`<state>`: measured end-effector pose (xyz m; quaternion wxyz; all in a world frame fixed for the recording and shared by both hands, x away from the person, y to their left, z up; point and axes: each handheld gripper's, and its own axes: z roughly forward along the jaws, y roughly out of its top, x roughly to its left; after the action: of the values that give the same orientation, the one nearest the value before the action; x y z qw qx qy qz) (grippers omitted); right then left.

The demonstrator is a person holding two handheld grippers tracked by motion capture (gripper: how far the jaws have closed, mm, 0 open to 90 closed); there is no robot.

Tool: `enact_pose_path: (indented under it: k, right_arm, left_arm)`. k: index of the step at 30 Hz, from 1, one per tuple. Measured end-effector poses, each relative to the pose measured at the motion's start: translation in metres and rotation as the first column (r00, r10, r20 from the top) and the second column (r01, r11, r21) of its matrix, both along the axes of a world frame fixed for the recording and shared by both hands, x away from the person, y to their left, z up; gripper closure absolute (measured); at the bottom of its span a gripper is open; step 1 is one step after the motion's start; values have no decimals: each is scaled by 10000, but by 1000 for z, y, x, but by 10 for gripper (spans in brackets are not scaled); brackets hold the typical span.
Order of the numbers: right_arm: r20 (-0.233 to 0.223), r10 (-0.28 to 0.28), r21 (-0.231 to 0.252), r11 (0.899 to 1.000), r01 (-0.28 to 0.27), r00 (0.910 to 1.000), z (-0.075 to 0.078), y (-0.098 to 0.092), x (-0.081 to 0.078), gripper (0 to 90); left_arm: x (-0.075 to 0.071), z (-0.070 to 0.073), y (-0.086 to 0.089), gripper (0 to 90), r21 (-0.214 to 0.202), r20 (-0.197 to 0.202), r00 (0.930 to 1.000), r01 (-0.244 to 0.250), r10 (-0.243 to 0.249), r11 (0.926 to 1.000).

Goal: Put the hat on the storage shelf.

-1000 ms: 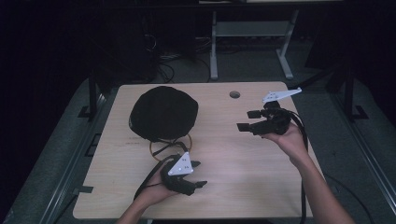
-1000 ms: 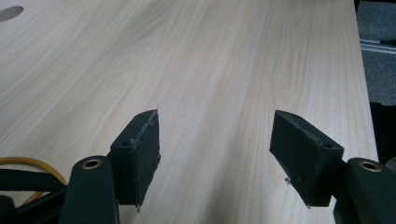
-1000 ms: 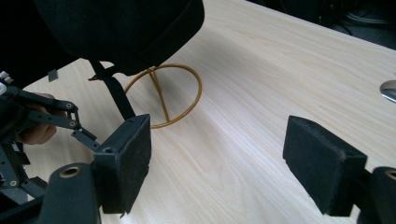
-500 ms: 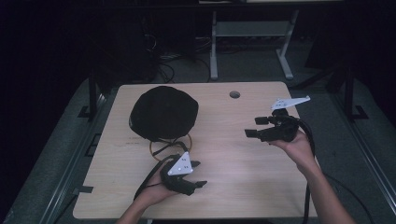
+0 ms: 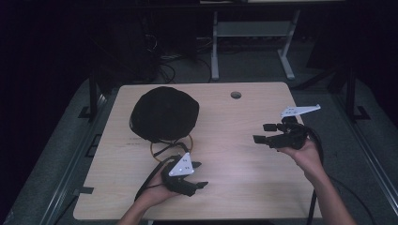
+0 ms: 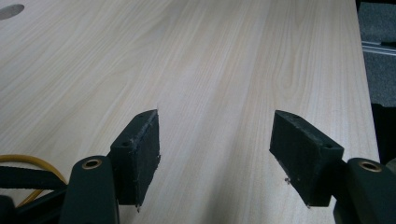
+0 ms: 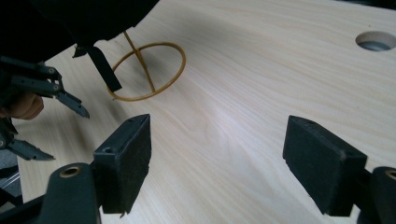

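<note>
Risk here comes mostly from the stand: the black hat [image 5: 164, 112] sits on a thin yellow wire stand [image 5: 171, 146] at the left-back part of the wooden table [image 5: 244, 164], and it looks light, so a careless push could tip it. The left gripper [image 5: 195, 174] rests low near the front edge, just beside the stand's ring, jaws apart and empty. The right gripper [image 5: 265, 133] hovers at the right side, well apart from the hat, jaws also wide apart with nothing between.
</note>
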<state>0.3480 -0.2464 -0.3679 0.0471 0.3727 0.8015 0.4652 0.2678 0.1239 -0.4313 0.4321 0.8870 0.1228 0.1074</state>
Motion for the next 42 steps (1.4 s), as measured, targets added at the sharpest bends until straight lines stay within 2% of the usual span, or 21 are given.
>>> enact_pose_path:
  k: [16,27,42]
  right_arm:
    - [-30,-190,130,9997,191,9998,-14,-16,-16,233]
    - [-26,-376,221,9990,376,9993,-18,-29,-26,233]
    - [-389,-596,186,9980,604,9975,-38,-45,-45,219]
  left_arm:
    - [0,-1,-1,328,0,0,10000,-25,25,10000]
    - [0,-1,0,328,-3,13,10000,-41,41,10000]
    - [0,-2,-1,328,48,-25,10000,-34,35,10000]
